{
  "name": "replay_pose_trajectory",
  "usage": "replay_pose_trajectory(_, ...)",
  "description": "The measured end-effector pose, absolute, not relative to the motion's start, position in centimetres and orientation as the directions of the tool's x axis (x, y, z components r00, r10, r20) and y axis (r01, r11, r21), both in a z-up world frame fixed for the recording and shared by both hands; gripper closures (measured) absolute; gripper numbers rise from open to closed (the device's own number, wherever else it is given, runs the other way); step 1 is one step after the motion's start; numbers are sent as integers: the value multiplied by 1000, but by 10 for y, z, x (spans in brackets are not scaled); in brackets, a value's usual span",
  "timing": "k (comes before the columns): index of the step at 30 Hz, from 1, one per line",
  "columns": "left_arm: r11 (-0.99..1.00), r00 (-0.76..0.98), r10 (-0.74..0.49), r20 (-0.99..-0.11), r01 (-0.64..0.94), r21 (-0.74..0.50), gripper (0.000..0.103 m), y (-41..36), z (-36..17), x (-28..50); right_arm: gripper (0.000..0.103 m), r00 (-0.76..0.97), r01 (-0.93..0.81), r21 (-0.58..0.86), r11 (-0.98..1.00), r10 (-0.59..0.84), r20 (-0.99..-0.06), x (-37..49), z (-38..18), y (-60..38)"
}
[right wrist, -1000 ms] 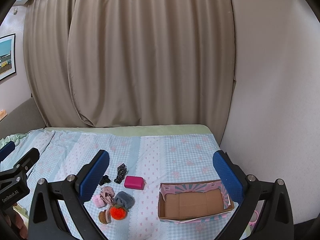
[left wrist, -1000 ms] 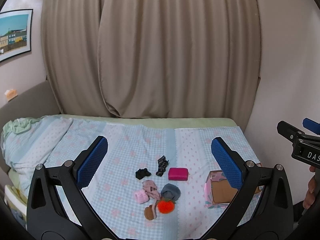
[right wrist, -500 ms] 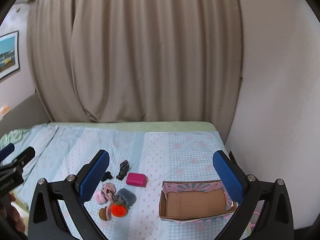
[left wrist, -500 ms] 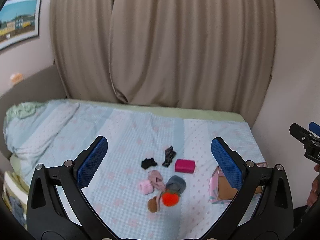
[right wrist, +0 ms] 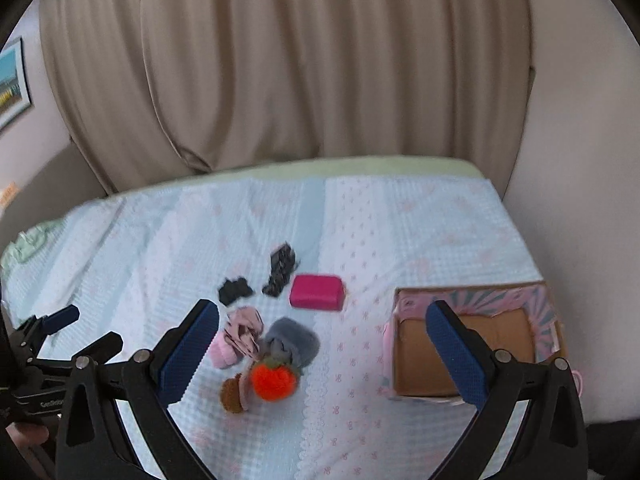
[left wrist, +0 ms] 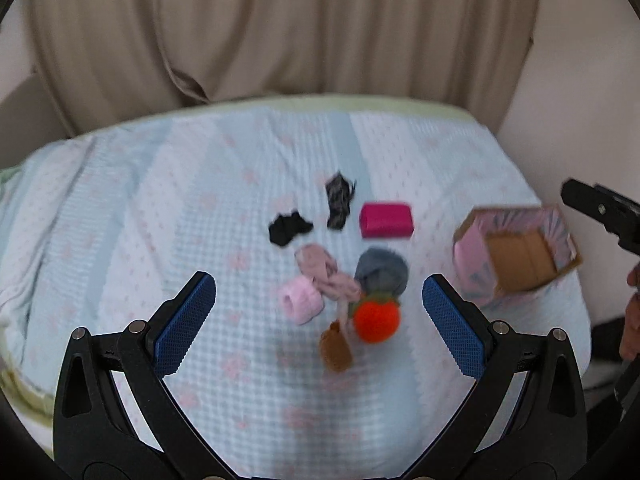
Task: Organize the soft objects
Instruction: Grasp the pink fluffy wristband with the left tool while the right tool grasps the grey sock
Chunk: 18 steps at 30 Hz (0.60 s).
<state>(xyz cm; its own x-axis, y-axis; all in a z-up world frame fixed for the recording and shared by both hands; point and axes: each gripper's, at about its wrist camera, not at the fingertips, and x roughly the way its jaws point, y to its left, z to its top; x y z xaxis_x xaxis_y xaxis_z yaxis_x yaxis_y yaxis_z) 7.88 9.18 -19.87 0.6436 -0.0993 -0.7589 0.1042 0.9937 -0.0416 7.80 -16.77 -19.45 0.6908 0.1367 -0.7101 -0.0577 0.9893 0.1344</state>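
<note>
Several small soft things lie in a cluster on the bed: an orange pompom [left wrist: 376, 322] [right wrist: 274, 382], a grey fuzzy piece [left wrist: 382, 272] [right wrist: 292, 340], a pink roll [left wrist: 300, 306], a dusty-pink cloth [left wrist: 320, 266] [right wrist: 242, 328], a brown piece [left wrist: 335, 348] [right wrist: 233, 396], a black scrap [left wrist: 288, 228] [right wrist: 235, 291], a patterned dark cloth [left wrist: 339, 200] [right wrist: 280, 270] and a magenta pad [left wrist: 386, 220] [right wrist: 317, 292]. An open cardboard box [left wrist: 520, 256] [right wrist: 476, 344] stands to their right. My left gripper [left wrist: 318, 324] is open and empty above the cluster. My right gripper [right wrist: 320, 350] is open and empty, between cluster and box.
The bed has a light blue and white patterned cover [left wrist: 180, 216] [right wrist: 400, 232]. Beige curtains [left wrist: 280, 28] hang behind it and a wall [right wrist: 580, 160] runs along the right side. A framed picture [right wrist: 12, 80] hangs at the left.
Both grippers have moved forward and tilted down toward the bed; the cluster and the box look larger and nearer. Both stay open.
</note>
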Motion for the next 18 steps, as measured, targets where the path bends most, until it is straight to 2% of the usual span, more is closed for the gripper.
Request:
replay_pose_trajectory(9,972,514,-190,-837,219,-87,1,118,-328,140,0,618,-1,212,977,167,-768,124,-305,-129)
replay_pose_trajectory(18,962,438,-219,-872,245,-119,4,123,-428,178,0,575,88,257,962,162,-802,161,-401,-109)
